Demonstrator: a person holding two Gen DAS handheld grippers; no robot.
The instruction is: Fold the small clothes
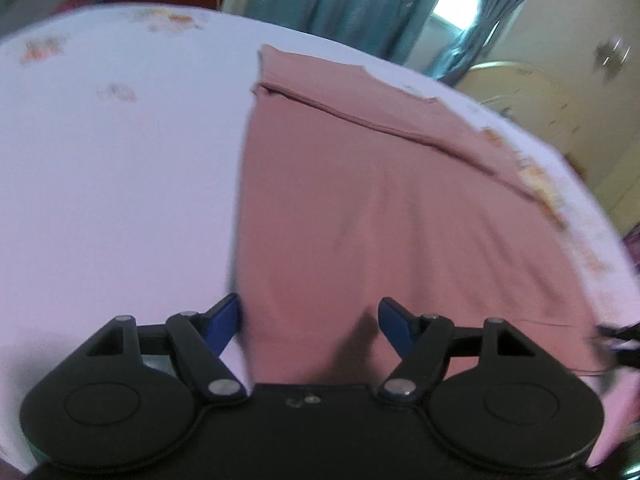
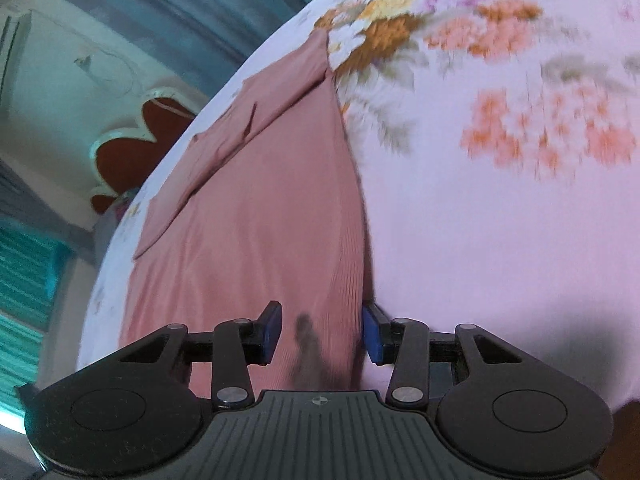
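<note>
A dusty-pink garment (image 1: 380, 200) lies flat on the pale lilac floral sheet (image 1: 120, 180), with a folded band across its far end. My left gripper (image 1: 310, 326) is open, its blue pads straddling the garment's near left edge. In the right wrist view the same garment (image 2: 248, 220) stretches away, and my right gripper (image 2: 322, 332) is open with its pads on either side of the near right edge. The right gripper's tip shows at the left view's right border (image 1: 624, 340).
The sheet (image 2: 500, 220) carries orange and purple flower prints to the right. Teal curtains (image 1: 360, 0) and a bright window stand beyond the bed. A red and white headboard (image 2: 132, 140) shows at the far left.
</note>
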